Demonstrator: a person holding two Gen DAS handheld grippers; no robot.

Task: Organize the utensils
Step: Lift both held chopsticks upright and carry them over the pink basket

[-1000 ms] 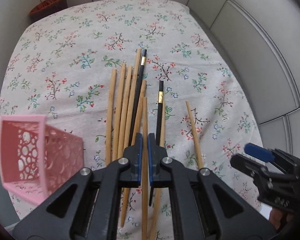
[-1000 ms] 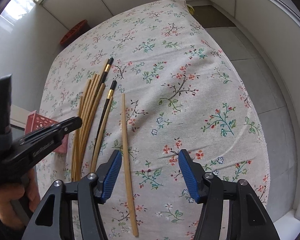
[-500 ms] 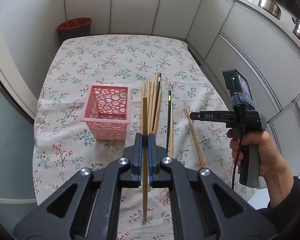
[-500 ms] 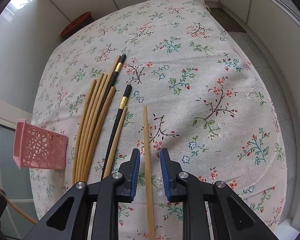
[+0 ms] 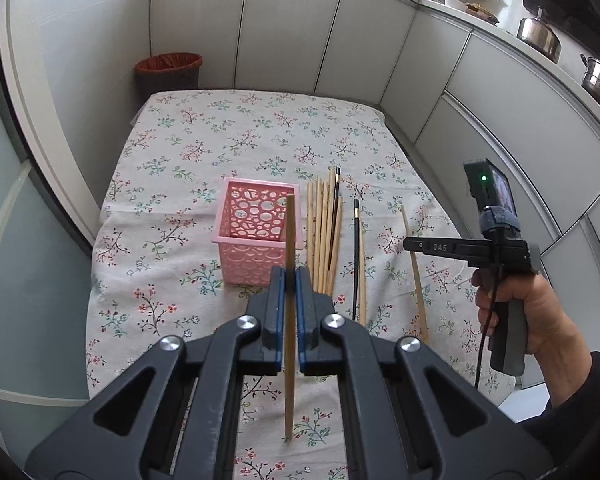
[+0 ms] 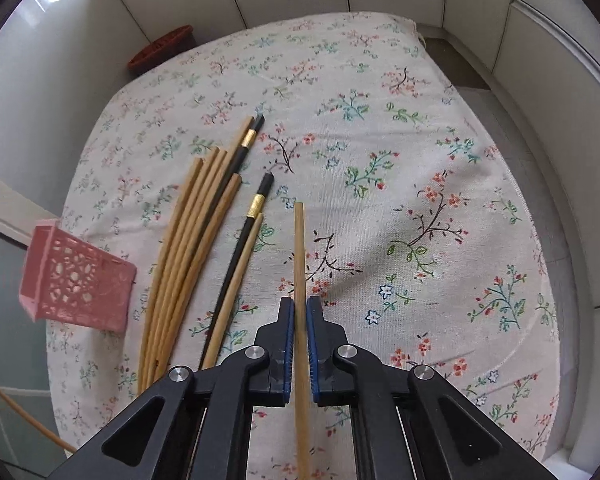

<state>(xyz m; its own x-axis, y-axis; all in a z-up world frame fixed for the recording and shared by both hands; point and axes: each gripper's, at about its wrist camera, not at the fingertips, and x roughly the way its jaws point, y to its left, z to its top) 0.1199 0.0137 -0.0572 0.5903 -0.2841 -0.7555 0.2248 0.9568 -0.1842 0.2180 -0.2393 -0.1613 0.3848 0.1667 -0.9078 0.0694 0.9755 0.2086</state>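
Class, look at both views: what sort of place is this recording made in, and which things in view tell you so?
Most likely a home kitchen: pots and a kettle on a counter over white cabinets, and a table under a floral tablecloth with chopsticks.

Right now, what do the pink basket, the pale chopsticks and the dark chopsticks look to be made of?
Pink perforated square basket: likely moulded plastic, matte, with cut-out circles. Pale tan chopsticks: probably bamboo or wood, unvarnished, dull. Black chopsticks with gold bands: glossy, perhaps lacquered wood or plastic; the bands look metallic.
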